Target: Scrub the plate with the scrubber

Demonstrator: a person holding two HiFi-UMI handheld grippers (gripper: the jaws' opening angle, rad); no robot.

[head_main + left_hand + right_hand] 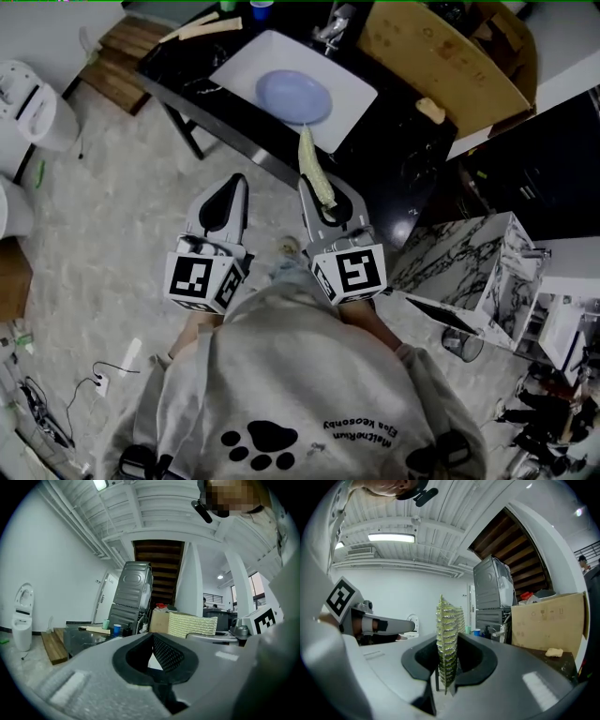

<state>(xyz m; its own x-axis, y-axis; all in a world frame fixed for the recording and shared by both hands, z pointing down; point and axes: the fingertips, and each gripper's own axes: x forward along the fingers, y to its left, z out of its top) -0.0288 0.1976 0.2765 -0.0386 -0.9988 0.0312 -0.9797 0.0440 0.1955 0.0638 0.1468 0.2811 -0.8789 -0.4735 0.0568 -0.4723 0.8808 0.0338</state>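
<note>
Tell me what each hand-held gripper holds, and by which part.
Right hand-held gripper: the scrubber, pinched at its near end. Left hand-held gripper: shut, nothing held.

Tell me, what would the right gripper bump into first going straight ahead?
Probably the plate in the white sink: the right gripper aims its scrubber right at it, though height is hard to judge.

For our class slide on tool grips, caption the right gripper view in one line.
Right gripper shut on a thin yellow-green mesh scrubber standing edge-on between its grey jaws.
</note>
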